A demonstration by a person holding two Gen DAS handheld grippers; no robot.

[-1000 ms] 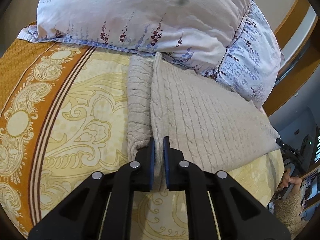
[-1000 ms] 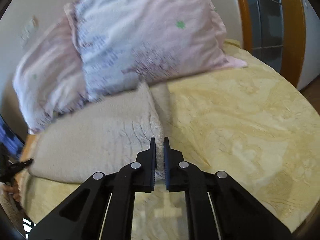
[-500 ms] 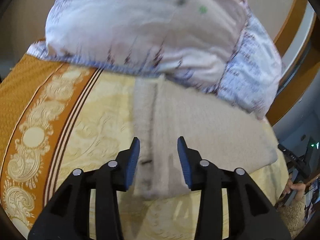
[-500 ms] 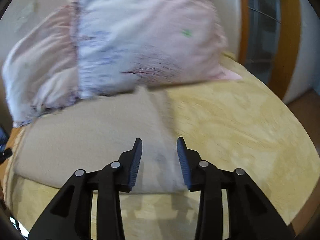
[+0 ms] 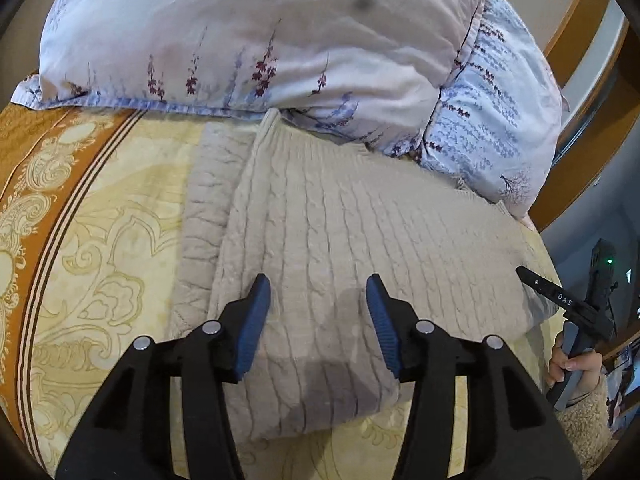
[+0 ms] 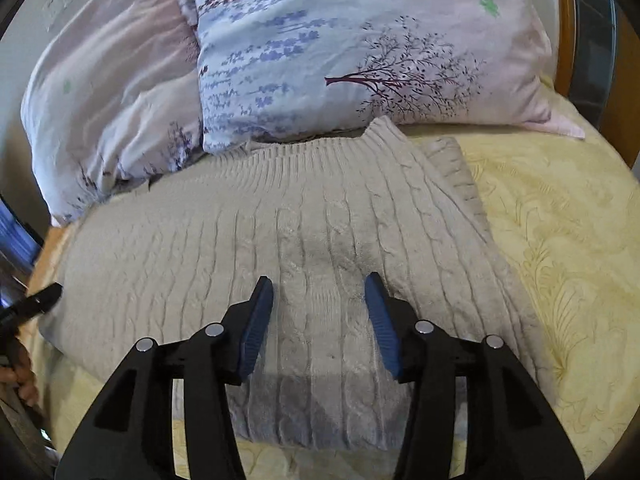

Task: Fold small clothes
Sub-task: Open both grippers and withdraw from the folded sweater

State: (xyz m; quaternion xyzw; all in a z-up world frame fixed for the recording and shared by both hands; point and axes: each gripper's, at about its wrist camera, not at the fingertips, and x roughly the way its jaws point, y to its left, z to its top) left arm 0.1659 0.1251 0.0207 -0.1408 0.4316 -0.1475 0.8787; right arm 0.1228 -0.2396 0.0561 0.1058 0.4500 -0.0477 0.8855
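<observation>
— What are your tongs doing?

— My left tongs (image 5: 318, 316) stand apart, their jaws having just been opening, with nothing pinched; the blue pads (image 5: 250, 324) hang over the sweater (image 5: 360, 240) without pressing on it. My right tongs (image 6: 320, 316) are the same: spread, just opened, holding nothing, with only knit showing in the gap.

— Where is the sweater?

— It lies flat on the bed (image 5: 100, 240), a beige cable-knit piece folded over on itself. In the left view a narrower strip of knit (image 5: 204, 208) shows from under its left edge. In the right view its ribbed band (image 6: 320, 152) runs along the far side, and a second layer (image 6: 460, 176) sticks out at the right.

— What lies around it?

— The bedcover is pale yellow with a scroll pattern and an orange border (image 5: 24, 140) on the left. Two flowered pillows (image 6: 360, 48) sit just behind the sweater, touching its far edge. At the right rim of the left view I see my other hand (image 5: 572, 364) round a dark handle. A wooden frame (image 6: 564, 40) stands beyond the pillows.
</observation>
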